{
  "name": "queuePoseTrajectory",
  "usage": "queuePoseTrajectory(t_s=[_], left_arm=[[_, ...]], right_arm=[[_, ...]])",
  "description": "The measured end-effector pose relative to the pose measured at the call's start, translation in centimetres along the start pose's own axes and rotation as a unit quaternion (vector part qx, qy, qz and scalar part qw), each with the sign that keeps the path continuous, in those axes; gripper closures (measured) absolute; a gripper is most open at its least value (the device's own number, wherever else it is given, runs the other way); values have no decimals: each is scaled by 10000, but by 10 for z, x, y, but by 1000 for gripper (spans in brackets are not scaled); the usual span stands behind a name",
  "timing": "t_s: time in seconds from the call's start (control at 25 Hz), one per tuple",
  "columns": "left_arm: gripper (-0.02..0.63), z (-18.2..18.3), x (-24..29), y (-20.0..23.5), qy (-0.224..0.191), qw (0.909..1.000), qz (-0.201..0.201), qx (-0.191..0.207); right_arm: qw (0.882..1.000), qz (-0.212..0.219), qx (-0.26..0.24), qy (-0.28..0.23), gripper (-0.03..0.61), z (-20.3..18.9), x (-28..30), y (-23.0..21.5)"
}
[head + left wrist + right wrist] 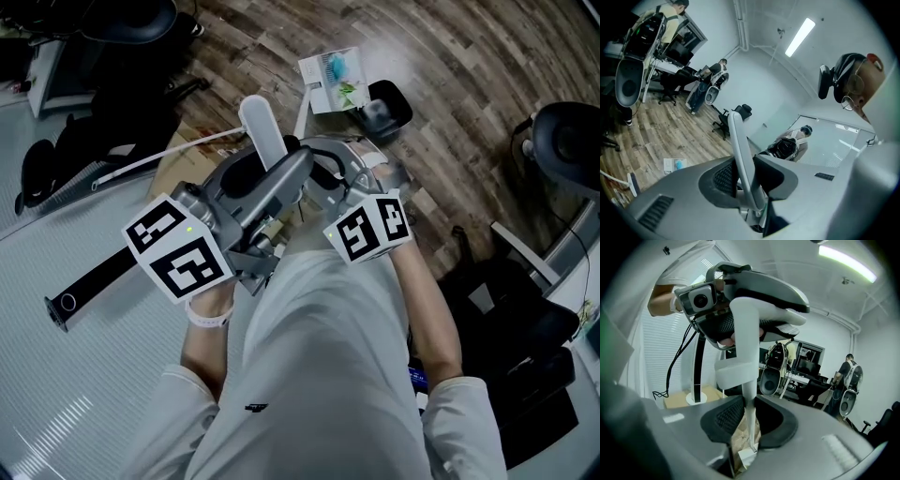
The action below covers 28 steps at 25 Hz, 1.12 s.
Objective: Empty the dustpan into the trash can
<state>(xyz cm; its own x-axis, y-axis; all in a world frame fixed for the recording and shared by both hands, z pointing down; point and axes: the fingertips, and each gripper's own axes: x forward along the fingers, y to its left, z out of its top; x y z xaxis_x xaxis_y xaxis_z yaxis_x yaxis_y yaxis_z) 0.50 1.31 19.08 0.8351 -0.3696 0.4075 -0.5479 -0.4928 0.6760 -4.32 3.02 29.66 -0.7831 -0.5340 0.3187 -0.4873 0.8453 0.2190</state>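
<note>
The dustpan (263,127) shows mainly as its white handle, held up in front of the person's chest, well above the wood floor (450,56). No view makes the pan end clear, so what it carries cannot be told. The left gripper (743,172) is clamped on the broad, rounded upper part of the handle, which stands up between its pads. Just below it on the handle, the right gripper (749,420) is closed on the thinner stem under a white collar. The two sets of jaws face each other across the handle. It looks like smooth, stiff, light plastic, so weight should be no trouble, but the handle could twist between the pads, and the pan end probably acts as a lever that swings or tips. Two holds apart along the handle suit it: the broad part bears the load and the stem steers the tilt, keeping the pan level until it is over the bin. Beyond the handle a printed packet (333,80) lies on the floor beside a dark object (386,105) that I cannot identify. Left of the handle there is a tan cardboard sheet (183,155). No trash can is plainly visible.
</note>
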Motion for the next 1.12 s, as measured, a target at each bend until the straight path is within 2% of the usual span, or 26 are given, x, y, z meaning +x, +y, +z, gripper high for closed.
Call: queuePoseTrajectory(t_s=[0.56,1.12], left_arm=[[514,-33,41,-16,703,9956,-186,585],[514,-74,50,-31,949,9898,-307,1014]], right_arm=[[9960,-750,481,40,491,-34,-23,-5],[9935,-976,504,292,491,-55,-42,15]])
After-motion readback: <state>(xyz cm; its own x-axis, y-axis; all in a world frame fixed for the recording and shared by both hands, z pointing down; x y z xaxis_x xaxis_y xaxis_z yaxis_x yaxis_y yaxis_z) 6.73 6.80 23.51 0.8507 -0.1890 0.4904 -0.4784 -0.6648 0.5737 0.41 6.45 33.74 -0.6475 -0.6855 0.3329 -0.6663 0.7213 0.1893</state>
